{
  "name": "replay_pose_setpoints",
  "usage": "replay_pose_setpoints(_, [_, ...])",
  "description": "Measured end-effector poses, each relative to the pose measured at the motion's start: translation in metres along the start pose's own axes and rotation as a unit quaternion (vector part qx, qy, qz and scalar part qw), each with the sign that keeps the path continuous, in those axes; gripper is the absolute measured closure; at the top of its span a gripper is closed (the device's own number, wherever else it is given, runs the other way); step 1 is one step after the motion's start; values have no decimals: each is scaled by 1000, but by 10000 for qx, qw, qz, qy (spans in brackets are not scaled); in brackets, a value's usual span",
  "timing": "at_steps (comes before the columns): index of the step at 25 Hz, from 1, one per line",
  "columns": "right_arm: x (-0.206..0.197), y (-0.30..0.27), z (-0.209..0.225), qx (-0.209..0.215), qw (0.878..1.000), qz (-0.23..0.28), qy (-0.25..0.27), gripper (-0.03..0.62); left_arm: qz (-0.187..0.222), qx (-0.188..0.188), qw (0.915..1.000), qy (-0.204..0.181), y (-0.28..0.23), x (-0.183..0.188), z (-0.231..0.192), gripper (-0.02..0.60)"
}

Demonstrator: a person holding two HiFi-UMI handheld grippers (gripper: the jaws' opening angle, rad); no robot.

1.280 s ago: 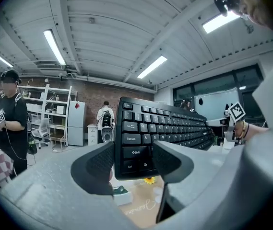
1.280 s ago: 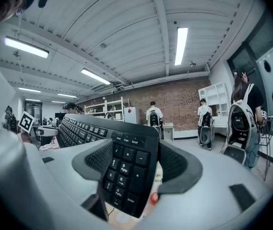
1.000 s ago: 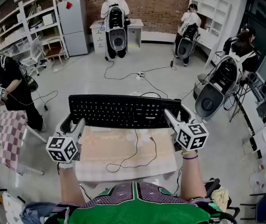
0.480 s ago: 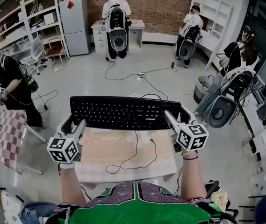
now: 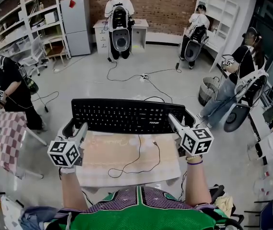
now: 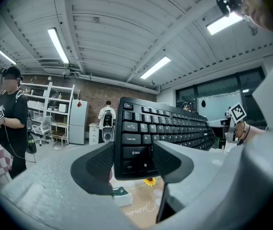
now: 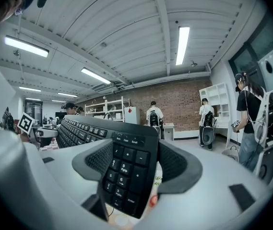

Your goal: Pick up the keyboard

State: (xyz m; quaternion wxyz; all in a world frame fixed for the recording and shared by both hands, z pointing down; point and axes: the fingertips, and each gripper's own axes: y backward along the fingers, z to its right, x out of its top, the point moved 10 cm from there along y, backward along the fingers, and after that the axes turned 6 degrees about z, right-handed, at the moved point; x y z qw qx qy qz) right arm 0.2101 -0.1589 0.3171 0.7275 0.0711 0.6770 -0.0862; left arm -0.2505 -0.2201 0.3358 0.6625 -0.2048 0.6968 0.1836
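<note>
Above a pale table (image 5: 126, 174), a black keyboard (image 5: 124, 114) was held level in the air. The left gripper (image 5: 74, 127) had its wide-set jaws clamped on one end, the right gripper (image 5: 183, 119) on the other, as the cable (image 5: 139, 152) trailed down.

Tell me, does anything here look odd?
Only the keyboard: it hangs in mid-air, pinched at its ends by the left tongs and right tongs, its cable trailing loose over the table.

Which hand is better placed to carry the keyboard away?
Neither alone, I'd judge. The left gripper clamps the keyboard at its left end and the right gripper clamps its number-pad end, so the two share it evenly.
</note>
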Motion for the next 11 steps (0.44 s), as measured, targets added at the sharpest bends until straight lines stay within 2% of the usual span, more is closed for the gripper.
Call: replay_pose_setpoints(11, [-1,-1,0,13,10000,-43,-17,312,15,21,10000,-9,1,1,0,324])
